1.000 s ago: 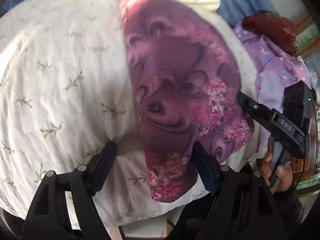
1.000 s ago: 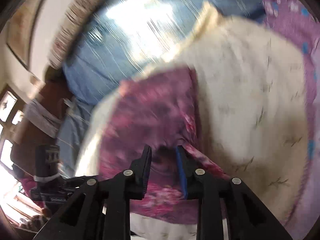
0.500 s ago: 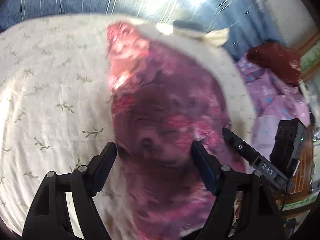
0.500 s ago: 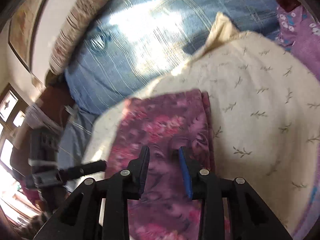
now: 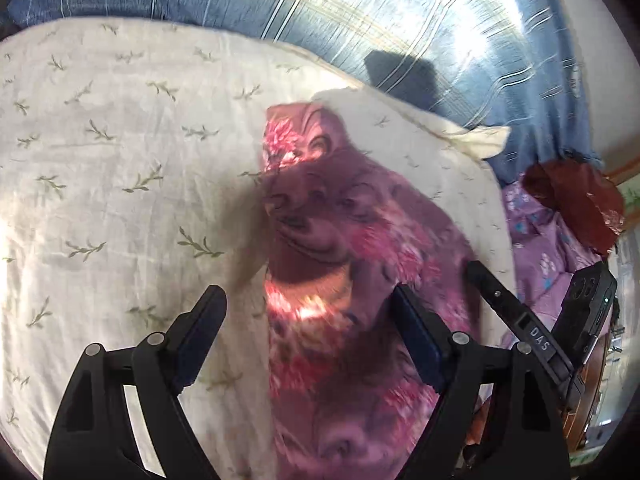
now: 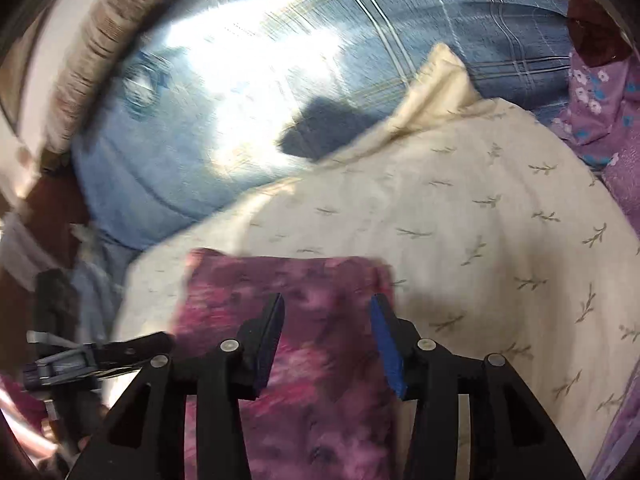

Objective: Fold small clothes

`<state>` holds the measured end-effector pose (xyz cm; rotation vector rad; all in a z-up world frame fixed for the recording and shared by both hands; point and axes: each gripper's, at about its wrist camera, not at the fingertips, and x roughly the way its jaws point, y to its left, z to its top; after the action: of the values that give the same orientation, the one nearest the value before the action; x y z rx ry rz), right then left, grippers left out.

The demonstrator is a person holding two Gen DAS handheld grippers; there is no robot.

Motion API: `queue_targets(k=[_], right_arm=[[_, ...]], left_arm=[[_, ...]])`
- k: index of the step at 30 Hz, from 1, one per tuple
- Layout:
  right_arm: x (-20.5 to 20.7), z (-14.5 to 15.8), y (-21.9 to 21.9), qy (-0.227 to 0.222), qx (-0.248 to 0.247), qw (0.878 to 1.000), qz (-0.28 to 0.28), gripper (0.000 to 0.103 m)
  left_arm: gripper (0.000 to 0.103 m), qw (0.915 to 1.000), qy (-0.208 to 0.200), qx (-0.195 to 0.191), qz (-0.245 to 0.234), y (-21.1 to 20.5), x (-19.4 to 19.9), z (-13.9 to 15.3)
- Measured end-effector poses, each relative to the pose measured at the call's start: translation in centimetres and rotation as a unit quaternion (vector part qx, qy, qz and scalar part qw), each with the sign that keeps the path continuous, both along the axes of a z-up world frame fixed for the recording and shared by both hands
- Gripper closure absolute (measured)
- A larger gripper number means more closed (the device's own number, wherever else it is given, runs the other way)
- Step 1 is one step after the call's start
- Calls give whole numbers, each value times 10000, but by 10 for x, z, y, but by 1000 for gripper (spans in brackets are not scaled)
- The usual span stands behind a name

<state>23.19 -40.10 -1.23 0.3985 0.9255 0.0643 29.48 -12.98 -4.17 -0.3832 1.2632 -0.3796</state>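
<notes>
- Now the left tool (image 5: 306,322) hangs above the cloth (image 5: 352,280) with its fingers spread wide, pinching nothing.
- Its right finger (image 5: 416,344) sits over the cloth's middle; its left finger is over the bare pillow (image 5: 120,184).
- The right tool (image 6: 326,334) is also spread, empty, both fingers above the cloth (image 6: 304,344).
- The pink and purple floral cloth lies as a long strip on the cream leaf-print pillow (image 6: 500,240).
- A blue striped sheet (image 5: 400,12) lies beyond the pillow.
- A lilac flowered fabric (image 5: 540,248) and a dark red item (image 5: 572,196) lie to the right of the pillow.
</notes>
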Motion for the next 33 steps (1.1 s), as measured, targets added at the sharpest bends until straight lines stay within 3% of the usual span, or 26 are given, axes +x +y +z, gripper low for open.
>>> queue_targets(k=[1,3,4,5,7,8,11,15,22,26,30,31,33], right_arm=[[7,-11,1,191,-41,9998,-17,56],[6,-20,0,191,-39,9998,53,69],[4,-16,0,94,-45,9999,121,88],[1,-10,-3,-35,5,9999,125,89],[-7,4,-10,-375,70,9993,-10,90],[-7,4,-12,-366,35,9993,-55,90],[10,-27,-7,333,-284,9990,52,88],[1,-10,-4,151,-372,9992,72,82],[-40,36,-10,-403,1,9991,122,80],[-63,30,2,-322,164,9985,422,76],[-79,-15,21,89,-228,9973,698,65],[-83,-14,23,-110,-376,9966,730,66],[-83,-4,27,-6,-584,9952,780,66]], left_arm=[[18,10000,20,77,3,-2,1,-5],[18,9996,-171,239,-35,-11,-5,2],[18,9994,-257,236,-81,-12,-8,8],[18,9989,-383,238,-85,-6,-11,17],[18,9960,-648,617,32,-11,-12,24],[18,9953,-644,726,-12,-14,-9,21],[16,9961,-292,832,-77,-16,-3,-2],[16,9947,-472,912,-69,-16,-10,10],[16,9924,-690,1015,-76,-7,-28,34],[16,9949,-640,768,-134,3,-53,34],[15,9927,-523,1041,-321,-4,-78,6],[15,9925,-536,1053,-317,-3,-79,4],[16,9952,-393,850,-276,7,-77,12]])
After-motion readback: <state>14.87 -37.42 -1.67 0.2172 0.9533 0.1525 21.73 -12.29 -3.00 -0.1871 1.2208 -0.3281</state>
